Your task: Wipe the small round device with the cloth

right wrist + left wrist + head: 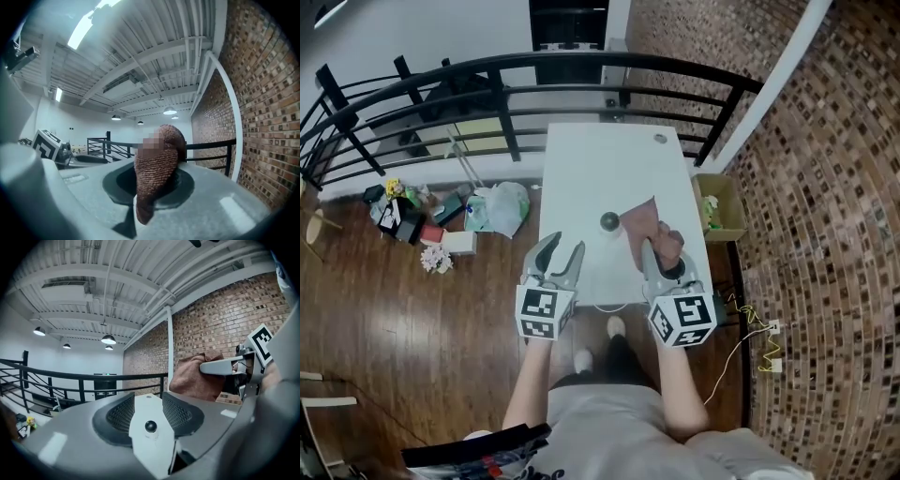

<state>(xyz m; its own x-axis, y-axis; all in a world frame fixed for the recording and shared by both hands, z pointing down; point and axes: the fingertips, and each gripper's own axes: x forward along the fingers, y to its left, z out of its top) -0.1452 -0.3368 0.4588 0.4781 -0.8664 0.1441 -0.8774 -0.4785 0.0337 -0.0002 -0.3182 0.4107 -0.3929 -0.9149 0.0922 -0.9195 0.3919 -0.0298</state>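
The small round dark device [609,221] sits on the white table [609,159], near its middle. A brown cloth [649,222] hangs bunched from my right gripper [662,249], which is shut on it just right of the device. In the right gripper view the cloth [157,164] fills the gap between the jaws. My left gripper [565,247] hovers over the table's near edge, short of the device, jaws slightly apart and empty. In the left gripper view the device [150,426] shows through that gap, with the cloth [194,376] at the right.
A black railing [516,103] runs behind the table. Bags, flowers and clutter [441,220] lie on the wood floor to the left. A cardboard box [722,208] stands against the brick wall on the right. A small disc [660,139] lies at the table's far end.
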